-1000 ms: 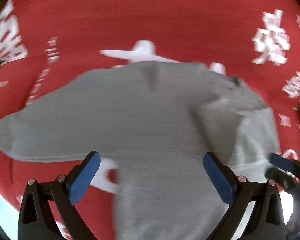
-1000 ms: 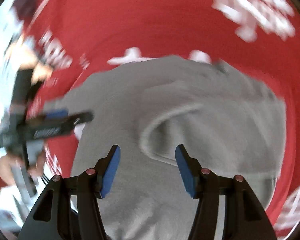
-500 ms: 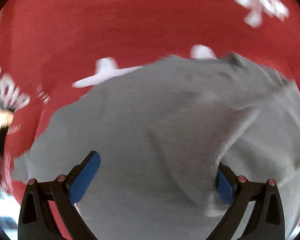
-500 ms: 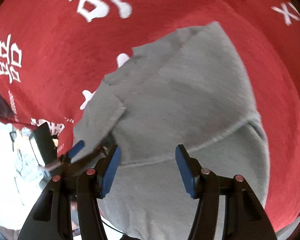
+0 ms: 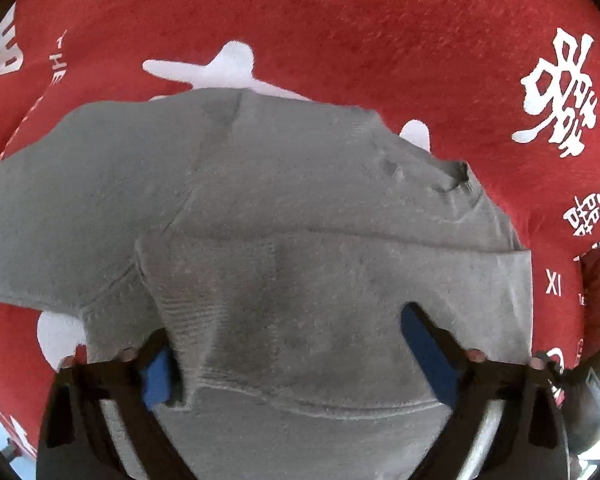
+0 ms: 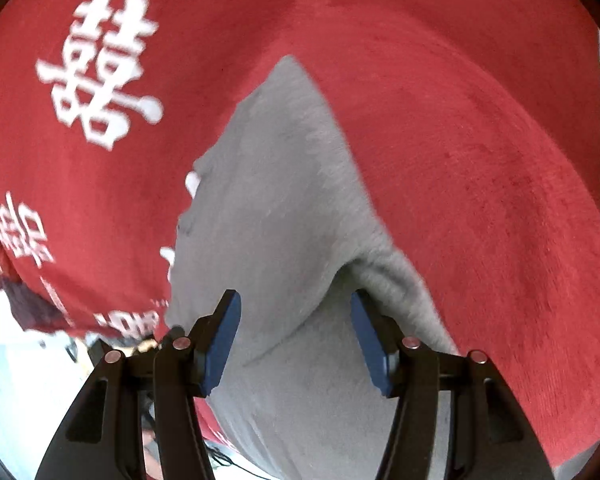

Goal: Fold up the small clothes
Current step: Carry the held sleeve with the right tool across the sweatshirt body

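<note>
Across the red printed cloth (image 5: 340,32) lies the grey sweater (image 5: 260,208), one sleeve folded over its body. Left claw (image 5: 296,354) hovers wide over the near hem; right claw (image 6: 296,340) gapes over cloth too, gripping nothing. Best pinch the hem at both corners together, lifting evenly to keep the fold square.
</note>
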### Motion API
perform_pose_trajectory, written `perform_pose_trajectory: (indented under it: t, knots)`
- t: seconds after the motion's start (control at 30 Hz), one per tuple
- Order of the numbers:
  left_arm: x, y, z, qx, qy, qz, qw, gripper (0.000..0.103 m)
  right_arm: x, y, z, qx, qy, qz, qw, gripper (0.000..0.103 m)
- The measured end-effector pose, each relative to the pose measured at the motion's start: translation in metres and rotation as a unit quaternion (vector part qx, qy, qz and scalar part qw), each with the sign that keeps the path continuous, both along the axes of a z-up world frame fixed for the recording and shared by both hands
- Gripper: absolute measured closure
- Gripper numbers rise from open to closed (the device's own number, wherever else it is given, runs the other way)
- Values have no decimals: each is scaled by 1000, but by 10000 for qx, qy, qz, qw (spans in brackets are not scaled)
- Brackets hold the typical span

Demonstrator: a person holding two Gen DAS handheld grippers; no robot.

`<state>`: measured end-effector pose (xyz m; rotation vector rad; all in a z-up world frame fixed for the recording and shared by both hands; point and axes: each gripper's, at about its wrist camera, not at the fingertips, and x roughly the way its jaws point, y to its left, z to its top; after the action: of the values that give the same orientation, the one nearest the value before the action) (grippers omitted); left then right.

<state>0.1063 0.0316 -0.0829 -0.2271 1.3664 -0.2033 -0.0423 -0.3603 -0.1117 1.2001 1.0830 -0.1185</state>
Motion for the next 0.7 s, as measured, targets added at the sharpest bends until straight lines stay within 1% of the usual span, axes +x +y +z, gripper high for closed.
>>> perform_pose_trajectory:
  t: [0.03,0.07,0.1,0.13,0.17,0.2,0.27,0.33,0.37,0.43,0.47,0.53,0.57,0.63,0.67,0.7]
  knots:
    - [2,0,-1,97,20,-10,10000,21,-1,-3,0,45,-59,-123,9999,41]
    - [4,2,-1,154,33,-2,9999,28,-1,-6,-1,97,-106,-231,9996,41]
    - [6,2,-2,185,41,26,9998,36,0,-9,-2,137,-129,-334,9993,46]
    - [5,5,-2,200,46,53,9998,40,1,-12,-2,178,-145,-417,9989,54]
    - [7,8,-1,209,51,85,9997,46,2,-13,-3,169,-119,-454,9988,90]
    - [7,12,0,191,56,105,9997,48,4,-16,-1,41,-50,-501,9987,96]
    - [5,16,3,164,26,127,9998,48,0,-20,9,-138,-208,-619,9978,96]
    - [2,14,3,303,-21,20,9995,48,-12,-27,15,-270,-318,-793,9960,96]
    - [2,12,0,389,-22,-25,9992,48,-17,-30,13,-245,-336,-860,9954,96]
    - [0,8,-6,496,-14,-52,9988,48,-29,-36,0,-168,-232,-1031,9943,96]
    - [-1,7,-6,553,-79,-53,9984,48,-34,-40,-12,27,-154,-1025,9946,96]
    - [-2,4,-4,658,-129,-122,9977,48,-36,-42,-17,196,-189,-1046,9941,96]
    - [-2,5,-3,656,-116,-134,9977,48,-34,-42,-13,218,-127,-959,9951,93]
    - [-3,11,2,599,-81,-126,9981,45,-31,-39,2,-1,4,-578,9983,83]
    - [-4,14,5,570,-67,-118,9983,34,-29,-37,11,-112,31,-348,9993,75]
    - [-4,19,10,573,-92,-86,9983,25,-26,-33,25,-274,14,6,9996,66]
